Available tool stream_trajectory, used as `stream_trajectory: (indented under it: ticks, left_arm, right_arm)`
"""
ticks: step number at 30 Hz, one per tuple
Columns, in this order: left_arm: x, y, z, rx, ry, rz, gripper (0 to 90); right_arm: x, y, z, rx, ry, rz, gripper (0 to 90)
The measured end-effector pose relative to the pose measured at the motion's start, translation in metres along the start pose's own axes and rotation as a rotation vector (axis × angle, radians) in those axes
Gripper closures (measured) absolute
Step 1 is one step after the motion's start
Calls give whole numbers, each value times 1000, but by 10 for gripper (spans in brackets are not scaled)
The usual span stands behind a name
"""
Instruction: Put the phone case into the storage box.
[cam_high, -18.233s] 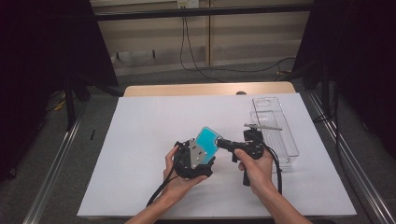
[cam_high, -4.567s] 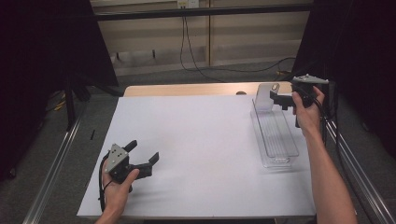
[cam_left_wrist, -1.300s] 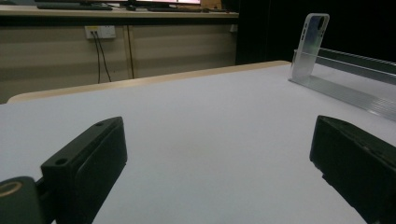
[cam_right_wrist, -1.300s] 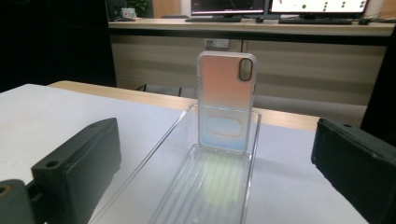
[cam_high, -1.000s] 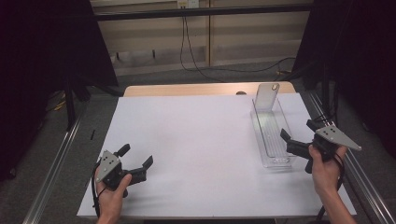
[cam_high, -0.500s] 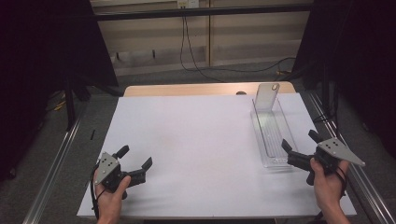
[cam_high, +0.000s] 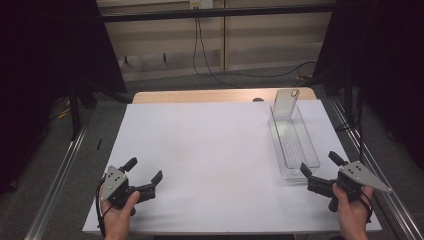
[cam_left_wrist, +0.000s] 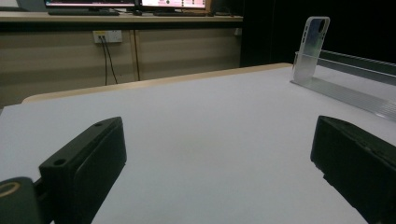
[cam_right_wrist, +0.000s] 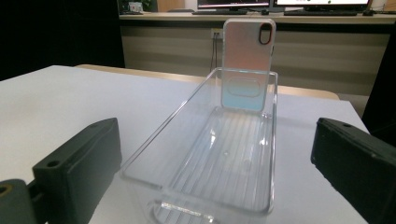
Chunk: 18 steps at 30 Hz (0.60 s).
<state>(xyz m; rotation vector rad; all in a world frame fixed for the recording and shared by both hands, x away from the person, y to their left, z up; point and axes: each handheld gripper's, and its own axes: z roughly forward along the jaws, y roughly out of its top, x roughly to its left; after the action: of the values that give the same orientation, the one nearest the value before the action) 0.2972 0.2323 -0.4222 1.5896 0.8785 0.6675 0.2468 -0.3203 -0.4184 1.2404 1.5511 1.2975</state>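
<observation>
A clear plastic tray (cam_high: 312, 159) (cam_right_wrist: 163, 140) lies lengthwise at the table's right side. A phone case (cam_high: 285, 102) (cam_right_wrist: 247, 56) (cam_left_wrist: 312, 44) stands upright in its far end, leaning on the end wall. My right gripper (cam_high: 320, 170) (cam_right_wrist: 215, 177) rests near the front right corner, open, with its jaws pointing at the tray's near end and nothing between them. My left gripper (cam_high: 145, 172) (cam_left_wrist: 219, 172) sits at the front left of the white table top (cam_high: 210, 150), open and holding nothing.
The white sheet covers most of a wooden table (cam_high: 200, 95) whose far edge shows. Metal rails (cam_high: 55, 175) run along both sides. Cables (cam_high: 205, 45) hang against the back wall. Monitors (cam_right_wrist: 280, 4) stand on a far bench.
My right gripper has come down from beside the tray toward the front right corner of the table. The left gripper has barely shifted.
</observation>
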Motion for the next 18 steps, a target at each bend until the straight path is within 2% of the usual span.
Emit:
stream_trajectory:
  ticks: [3, 4, 7, 10, 18]
  left_arm:
    - [-3, 1, -2, 3, -13, -14, 35]
    - [-3, 1, -2, 8, -16, -1, 35]
    - [-3, 0, -2, 11, -15, -2, 35]
    - [-1, -1, -2, 4, 1, -15, 35]
    - [1, -5, 1, 39, 16, -21, 36]
  right_arm:
    - [1, -6, -4, -3, 2, 27, 12]
    - [1, -8, -5, -1, 6, 26, 11]
    - [0, -14, -8, 6, -5, 52, 10]
    - [1, -16, -11, 10, -14, 37, 7]
    - [4, -23, -10, 25, -31, 13, 6]
